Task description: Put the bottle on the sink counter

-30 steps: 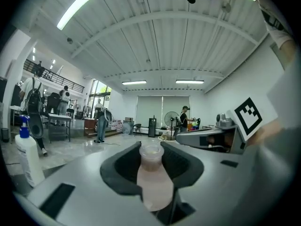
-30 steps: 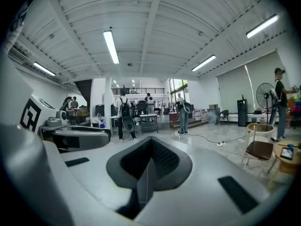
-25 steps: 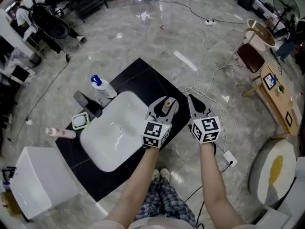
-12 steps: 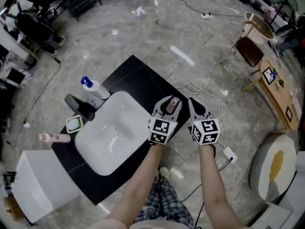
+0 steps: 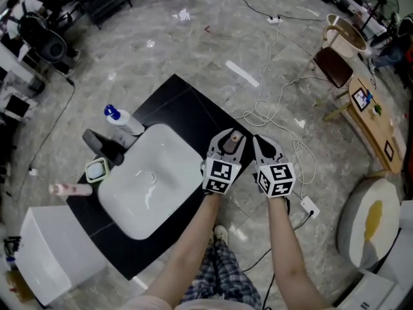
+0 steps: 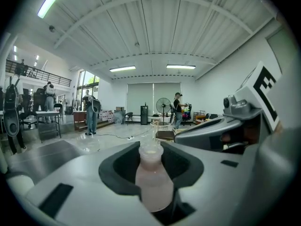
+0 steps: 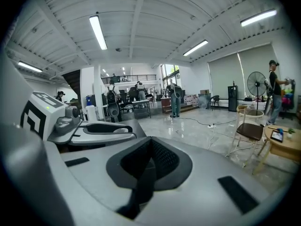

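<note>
My left gripper [image 5: 230, 142] is shut on a small pale pink bottle [image 6: 151, 179] with a whitish cap, held upright between its dark pads. In the head view the bottle [image 5: 233, 139] shows between the jaws, above the right edge of the black sink counter [image 5: 184, 105], beside the white basin [image 5: 148, 183]. My right gripper [image 5: 264, 148] hangs just right of the left one, over the floor, shut with nothing between its jaws [image 7: 148, 161].
On the counter's left end stand a white bottle with a blue cap [image 5: 119, 119], a black faucet [image 5: 102, 144], a small green-rimmed dish [image 5: 97, 170] and a lying pink bottle [image 5: 70, 189]. White cables and a power strip [image 5: 308, 206] lie on the floor to the right.
Both grippers have drifted slightly up and to the right over the counter's right edge, the bottle still held. The view has shifted so the sink sits lower left.
</note>
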Demonstrator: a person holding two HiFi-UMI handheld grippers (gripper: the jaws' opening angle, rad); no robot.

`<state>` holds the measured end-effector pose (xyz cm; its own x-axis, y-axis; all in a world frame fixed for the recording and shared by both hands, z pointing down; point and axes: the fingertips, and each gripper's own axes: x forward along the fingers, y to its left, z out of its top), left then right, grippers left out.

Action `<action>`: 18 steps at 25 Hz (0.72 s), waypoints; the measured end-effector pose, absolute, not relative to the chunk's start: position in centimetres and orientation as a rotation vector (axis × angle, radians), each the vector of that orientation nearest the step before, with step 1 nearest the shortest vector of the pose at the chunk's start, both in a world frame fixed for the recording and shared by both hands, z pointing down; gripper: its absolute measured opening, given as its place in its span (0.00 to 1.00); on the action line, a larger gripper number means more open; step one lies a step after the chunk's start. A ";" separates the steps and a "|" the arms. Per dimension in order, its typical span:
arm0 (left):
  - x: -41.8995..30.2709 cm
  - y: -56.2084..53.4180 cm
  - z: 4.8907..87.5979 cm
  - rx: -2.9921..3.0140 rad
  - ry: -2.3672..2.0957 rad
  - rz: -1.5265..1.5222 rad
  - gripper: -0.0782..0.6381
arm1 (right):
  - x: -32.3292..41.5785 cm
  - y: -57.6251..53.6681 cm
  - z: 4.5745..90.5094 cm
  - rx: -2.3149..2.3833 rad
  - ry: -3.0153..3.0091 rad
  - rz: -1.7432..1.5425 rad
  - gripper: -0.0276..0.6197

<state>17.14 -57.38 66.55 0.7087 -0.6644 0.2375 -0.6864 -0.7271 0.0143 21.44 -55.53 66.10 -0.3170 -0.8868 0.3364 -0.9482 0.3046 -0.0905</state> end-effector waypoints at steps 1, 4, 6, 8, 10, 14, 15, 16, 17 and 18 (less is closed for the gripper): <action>17.2 -57.4 66.5 2.810 -1.114 0.333 0.31 | 21.5 -55.4 66.2 1.688 -2.345 0.407 0.07; 16.9 -57.4 66.2 2.813 -1.116 0.299 0.36 | 21.6 -55.0 66.3 1.701 -2.342 0.417 0.07; 16.7 -57.0 65.4 2.825 -1.110 0.244 0.42 | 21.7 -54.7 66.3 1.711 -2.342 0.416 0.07; 16.7 -56.5 64.4 2.853 -1.097 0.197 0.45 | 21.9 -54.4 66.0 1.722 -2.344 0.416 0.07; 16.6 -56.1 63.9 2.862 -1.095 0.173 0.46 | 22.1 -54.0 65.7 1.735 -2.343 0.416 0.07; 15.5 -55.7 63.1 2.812 -1.143 0.123 0.48 | 22.8 -53.2 65.0 1.771 -2.339 0.420 0.07; 15.2 -55.6 62.8 2.804 -1.154 0.113 0.48 | 22.8 -53.0 64.8 1.779 -2.339 0.420 0.07; 14.9 -55.5 62.6 2.791 -1.161 0.107 0.48 | 22.8 -52.8 64.6 1.785 -2.340 0.420 0.07; 14.7 -55.4 62.5 2.777 -1.166 0.103 0.48 | 22.8 -52.6 64.4 1.790 -2.341 0.419 0.07; 14.5 -55.2 62.3 2.766 -1.169 0.103 0.48 | 22.8 -52.4 64.1 1.795 -2.343 0.419 0.07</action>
<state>14.50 -55.23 62.29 0.6962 -0.7084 0.1158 -0.7178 -0.6892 0.0991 22.80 -52.39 64.10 -0.2668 -0.9179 0.2938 -0.9628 0.2403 -0.1235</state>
